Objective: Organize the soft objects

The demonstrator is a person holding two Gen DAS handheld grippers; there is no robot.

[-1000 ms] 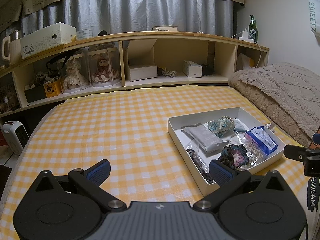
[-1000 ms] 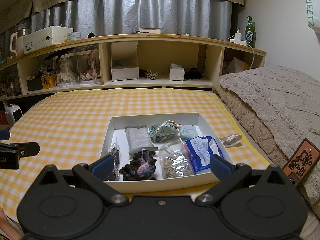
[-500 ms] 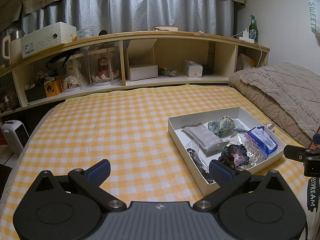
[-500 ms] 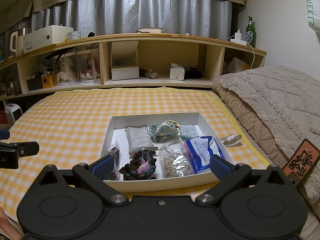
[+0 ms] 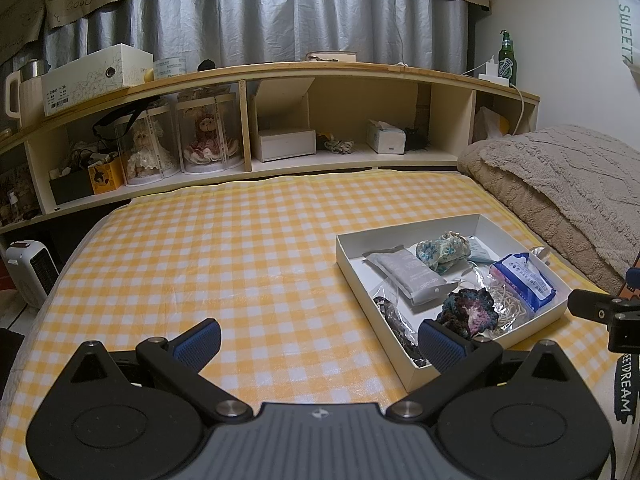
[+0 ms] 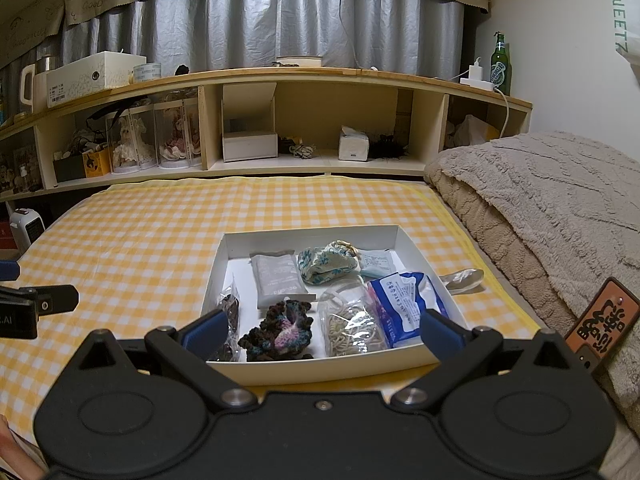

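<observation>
Resting on the yellow checked bed cover (image 6: 140, 240), a shallow white box (image 6: 412, 248) holds the soft things: a grey packet (image 6: 278, 280), a flowered cloth pouch (image 6: 326, 266), a blue and white tissue pack (image 6: 404, 306), a clear bag of pale cords (image 6: 352, 330), a dark crocheted scrunchie (image 6: 280, 334) and a dark bagged item (image 6: 230, 312) against the box's left wall.

The right hand-held gripper (image 6: 322, 332) hovers just in front of the box's near wall, jaws spread wide and empty, with the scrunchie and cord bag seen between its blue fingertips (image 6: 206, 330). Only this view shows a clear plastic wrapper (image 6: 464, 278) on the cover just outside the box's right wall, and an orange tag (image 6: 600, 318) lying on the beige blanket (image 6: 540, 208).

The left hand-held gripper (image 5: 320, 342) is also wide open and holds nothing. It sits over bare cover to the left of the box (image 5: 352, 264), its right fingertip overlapping the box's near corner beside the scrunchie (image 5: 470, 312). Its view takes in more of the bed's left side, a white heater (image 5: 30, 272) on the floor, and the tip of the other gripper at the right edge.

Both views show the wooden shelf (image 5: 320, 72) behind the bed, with dolls in clear cases (image 5: 176, 140) and a green bottle (image 5: 507, 60) on top.
</observation>
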